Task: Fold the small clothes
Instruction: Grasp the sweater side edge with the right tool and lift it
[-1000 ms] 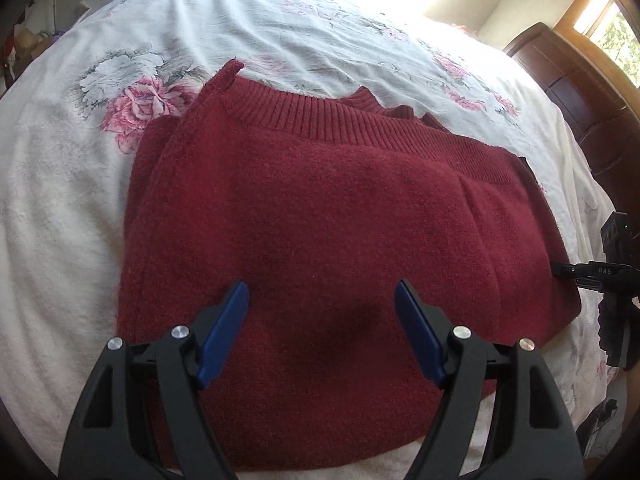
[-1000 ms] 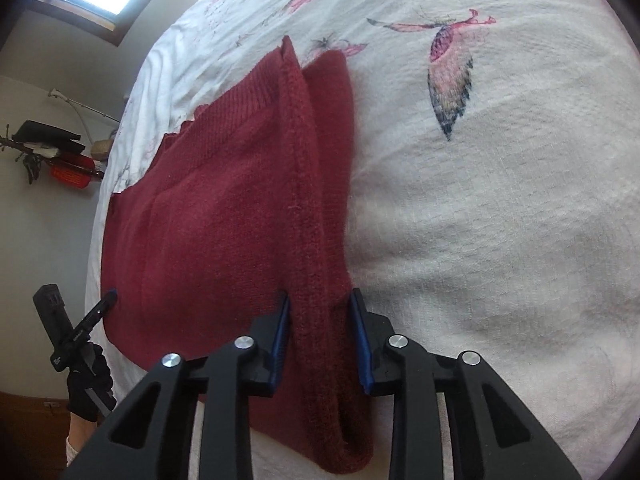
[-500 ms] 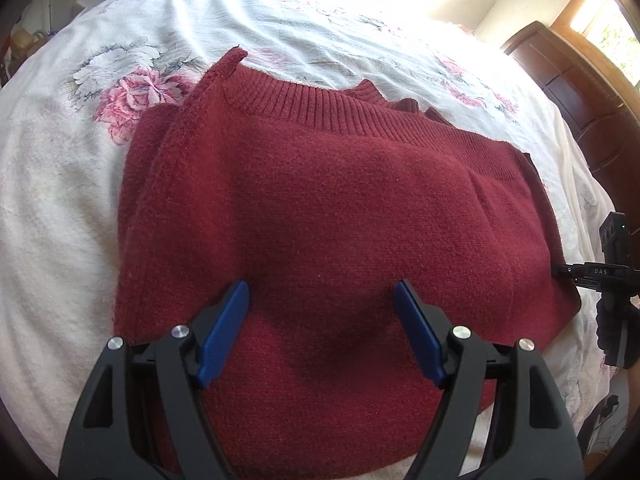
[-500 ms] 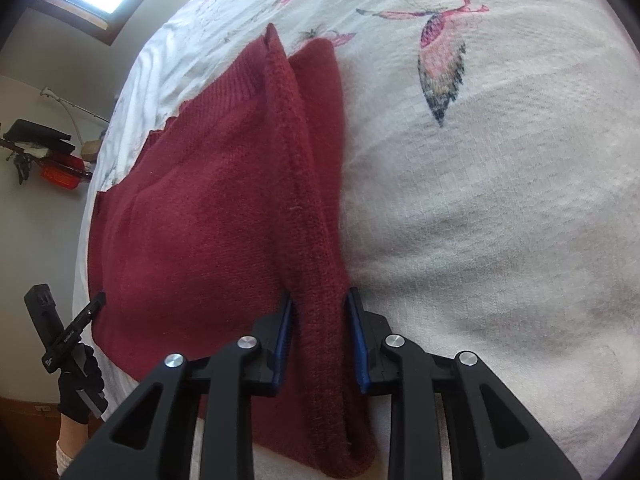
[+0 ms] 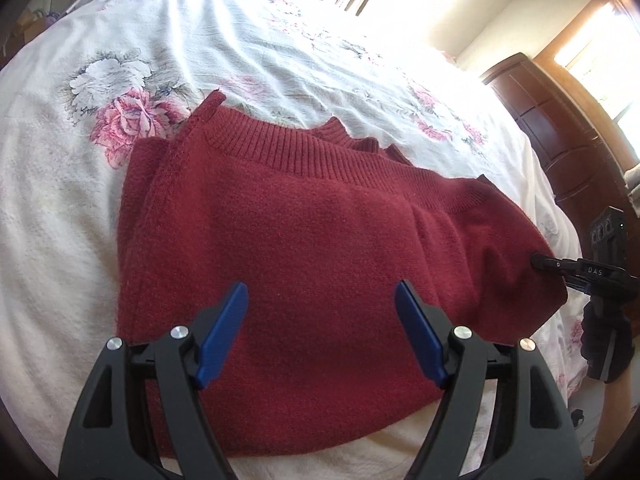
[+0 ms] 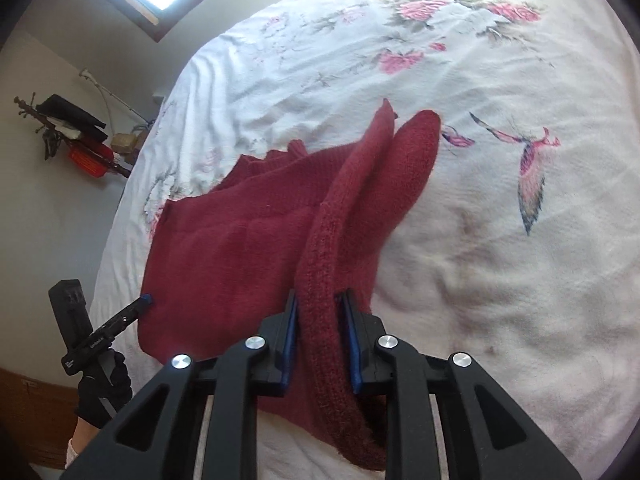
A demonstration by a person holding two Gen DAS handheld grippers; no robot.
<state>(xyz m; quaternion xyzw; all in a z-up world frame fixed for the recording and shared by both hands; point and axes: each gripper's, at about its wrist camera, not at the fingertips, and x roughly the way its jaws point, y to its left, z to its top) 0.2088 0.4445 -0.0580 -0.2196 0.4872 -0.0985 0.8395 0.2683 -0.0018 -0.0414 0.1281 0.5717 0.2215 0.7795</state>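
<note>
A dark red knit sweater (image 5: 320, 240) lies folded on the flowered bedspread (image 5: 60, 200), its ribbed hem toward the far side. My left gripper (image 5: 320, 304) hovers open over the sweater's near part, with nothing between its blue pads. In the right wrist view the sweater (image 6: 224, 256) stretches off to the left. My right gripper (image 6: 320, 312) is shut on a thick seamed fold of the sweater's edge, which rises as a ridge between the pads. From the left wrist view the right gripper (image 5: 540, 261) sits at the sweater's right edge. The left gripper (image 6: 142, 300) shows at the opposite edge.
The bedspread (image 6: 500, 280) stretches wide to the right with a bird print (image 6: 532, 176). A dark wooden headboard (image 5: 568, 140) stands at the far right. A wall rack with bags (image 6: 76, 136) hangs beyond the bed. A gloved hand (image 6: 104, 396) holds the left gripper.
My right gripper has closed tighter on the sweater's edge fold and drawn it up and back, showing more of the bed. The left gripper has stayed open and backed off slightly.
</note>
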